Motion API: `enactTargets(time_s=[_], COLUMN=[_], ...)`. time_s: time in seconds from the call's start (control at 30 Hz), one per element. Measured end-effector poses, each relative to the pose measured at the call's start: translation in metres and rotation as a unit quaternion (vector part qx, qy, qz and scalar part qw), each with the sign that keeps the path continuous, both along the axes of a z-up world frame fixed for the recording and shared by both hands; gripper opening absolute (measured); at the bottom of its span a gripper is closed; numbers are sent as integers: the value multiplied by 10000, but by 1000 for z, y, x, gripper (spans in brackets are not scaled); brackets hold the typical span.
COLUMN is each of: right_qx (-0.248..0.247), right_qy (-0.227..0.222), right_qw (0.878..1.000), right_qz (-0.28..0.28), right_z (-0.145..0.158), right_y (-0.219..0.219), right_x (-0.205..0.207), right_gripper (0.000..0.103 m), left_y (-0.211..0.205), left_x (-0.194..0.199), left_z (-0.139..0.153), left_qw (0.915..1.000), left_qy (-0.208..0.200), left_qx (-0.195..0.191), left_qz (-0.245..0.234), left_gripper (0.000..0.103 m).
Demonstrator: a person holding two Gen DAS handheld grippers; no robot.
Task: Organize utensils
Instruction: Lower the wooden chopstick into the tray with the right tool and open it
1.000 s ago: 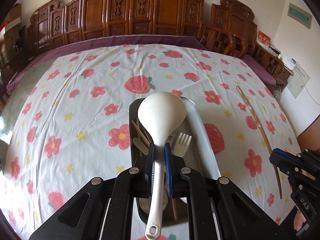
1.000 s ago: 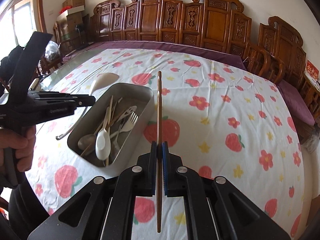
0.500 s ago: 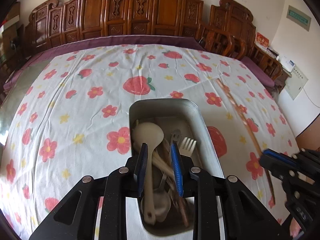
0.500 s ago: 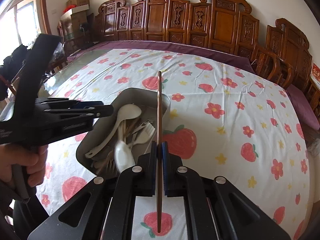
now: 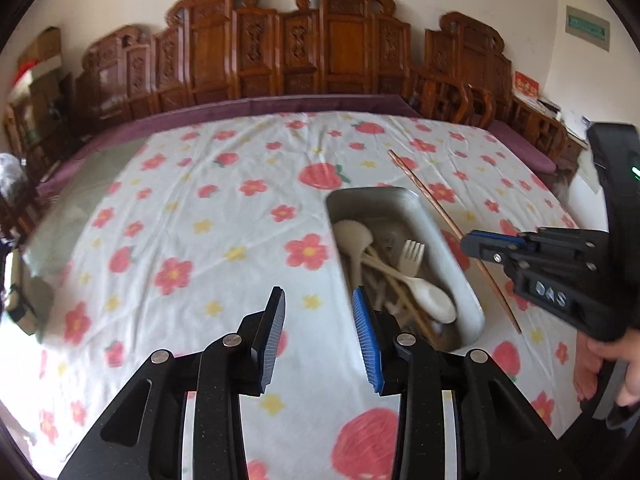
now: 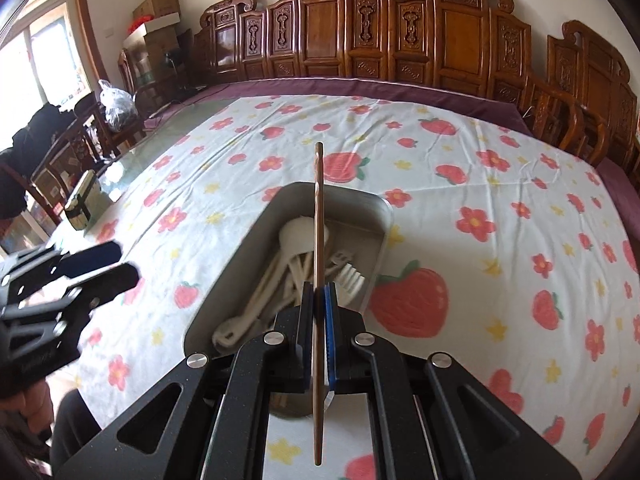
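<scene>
A metal tray point(image 5: 452, 248) point(image 6: 256, 232) holds the cream ladle point(image 5: 354, 236), a cream fork point(image 5: 412, 254), spoons and chopsticks. My left gripper point(image 5: 318, 304) is open and empty, left of the tray above the cloth; it also shows in the right wrist view point(image 6: 104, 268). My right gripper point(image 6: 319, 292) is shut on a long brown chopstick point(image 6: 319, 216) and holds it over the tray. In the left wrist view the right gripper point(image 5: 480, 244) shows at the tray's right edge with the chopstick point(image 5: 424, 192).
The table carries a white cloth with strawberries and flowers point(image 5: 200, 220). Carved wooden chairs point(image 5: 332, 48) line the far side. A small box point(image 6: 82, 200) sits on the glass at the table's left edge. Boxes and bags stand by the window.
My left gripper let the cream ladle go into the tray, opened wide and moved left off the tray. My right gripper carried the chopstick leftward over the tray.
</scene>
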State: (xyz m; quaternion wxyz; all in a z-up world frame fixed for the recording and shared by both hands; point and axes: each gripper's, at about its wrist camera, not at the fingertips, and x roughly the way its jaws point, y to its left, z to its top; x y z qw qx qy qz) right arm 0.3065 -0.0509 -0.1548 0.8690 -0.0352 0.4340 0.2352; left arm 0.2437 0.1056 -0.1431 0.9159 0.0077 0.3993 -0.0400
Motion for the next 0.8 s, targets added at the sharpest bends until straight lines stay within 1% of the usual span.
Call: enactTargets(time_s=[0.1, 0.2, 0.33, 0.5, 0.8], right_qx=[28, 24, -55, -102, -167], right_qy=[102, 205, 291, 361, 323], right_qw=[9999, 9998, 9996, 9993, 9993], right_qz=[-2, 8, -8, -30, 15], right_z=[-5, -13, -23, -32, -33], right_y=[9, 17, 25, 30, 29], right_x=[6, 12, 17, 24, 20], right_gripper=[6, 6, 6, 6, 7], left_y=[5, 10, 12, 15, 12], left_x=[-10, -17, -18, -19, -20], left_z=[1, 3, 4, 0, -5], left_qw=[10000, 10000, 9999, 9998, 9999], left_qy=[22, -2, -49, 21, 53], left_qx=[14, -73, -96, -183, -123], left_qz=[-8, 1, 2, -9, -48], left_gripper=[34, 36, 36, 37, 37])
